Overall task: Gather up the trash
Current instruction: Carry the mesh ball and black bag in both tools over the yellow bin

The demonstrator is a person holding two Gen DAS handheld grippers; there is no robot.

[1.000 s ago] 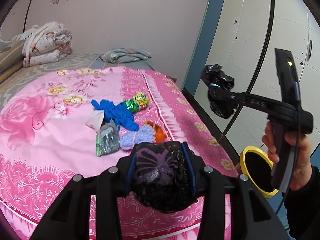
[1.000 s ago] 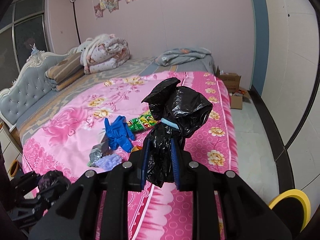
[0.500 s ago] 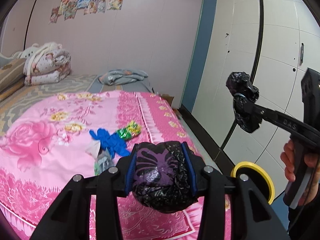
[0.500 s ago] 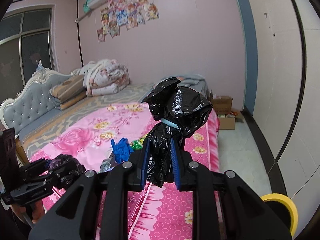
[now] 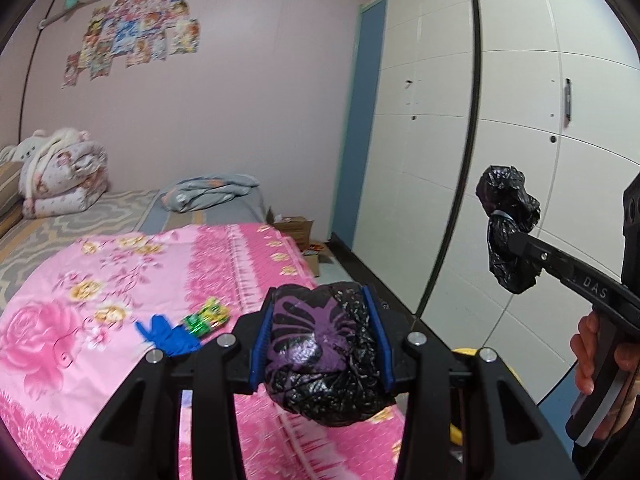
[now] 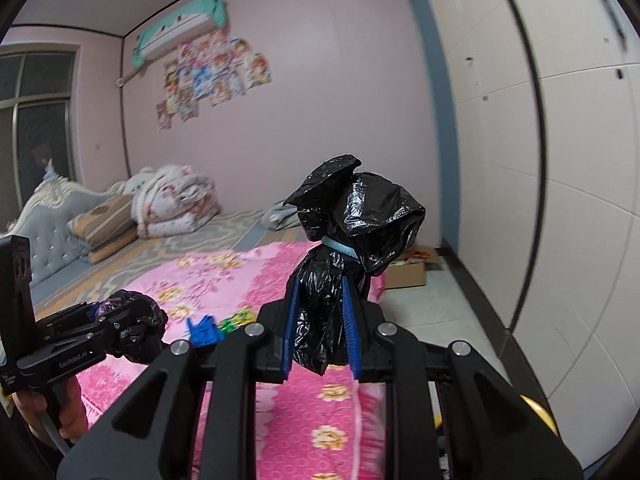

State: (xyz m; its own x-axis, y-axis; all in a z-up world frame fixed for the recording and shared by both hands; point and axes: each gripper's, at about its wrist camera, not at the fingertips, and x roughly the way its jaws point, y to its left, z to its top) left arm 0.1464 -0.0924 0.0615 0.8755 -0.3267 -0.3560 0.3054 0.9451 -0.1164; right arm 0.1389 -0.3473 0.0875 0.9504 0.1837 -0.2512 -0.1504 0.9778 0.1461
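Note:
My left gripper (image 5: 320, 336) is shut on a crumpled black and purple plastic bag (image 5: 324, 356), held above the bed's near corner. My right gripper (image 6: 320, 332) is shut on a bunched black bag with a pale blue band (image 6: 352, 240), held up in the air to the right; it also shows in the left wrist view (image 5: 508, 232). The left gripper with its bag shows at the left of the right wrist view (image 6: 132, 328). On the pink flowered bedspread (image 5: 100, 300) lie a blue glove (image 5: 168, 334) and a green shiny wrapper (image 5: 206, 316).
A yellow-rimmed bin (image 5: 476, 354) stands on the floor by the bed's corner, mostly hidden behind my left gripper. White wardrobe doors (image 5: 500, 120) line the right wall. A cardboard box (image 5: 296, 228) sits past the bed. Folded quilts (image 5: 60, 176) lie at the bed's head.
Both grippers have risen and tilted upward, each still holding its bag. The trash on the bed now sits lower and farther away; part of it has gone behind my left gripper.

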